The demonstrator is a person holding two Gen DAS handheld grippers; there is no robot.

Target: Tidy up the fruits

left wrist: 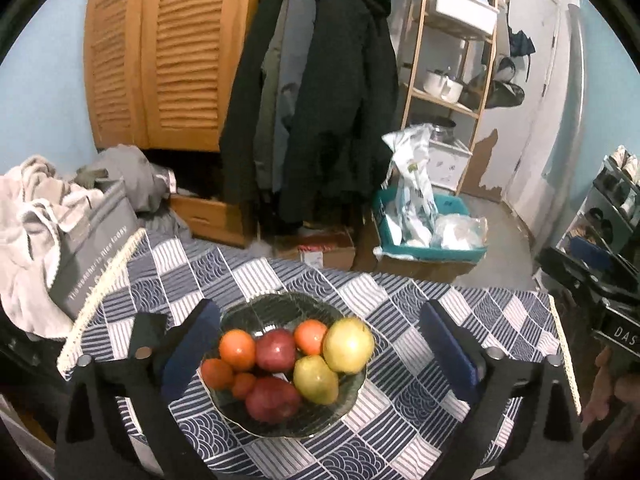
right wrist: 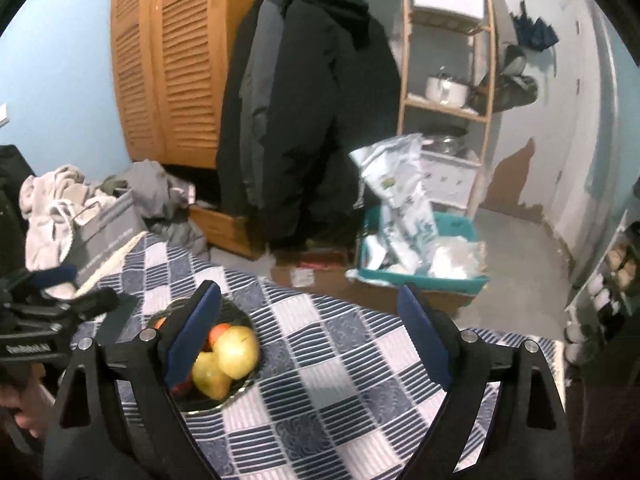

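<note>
Left wrist, ribbed dark glass bowl [left wrist: 340,412], round glossy fruits [left wrist: 276,350], checked tablecloth [left wrist: 400,304].

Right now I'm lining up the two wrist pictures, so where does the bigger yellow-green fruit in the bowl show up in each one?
Left wrist: the bigger yellow-green fruit sits just right of centre in the lower half, at the right side of the bowl, between the open jaws.
Right wrist: same fruit, left of centre and low, just right of the blue left pad.
Shared landmark: the teal bin on the floor beyond the table.
</note>
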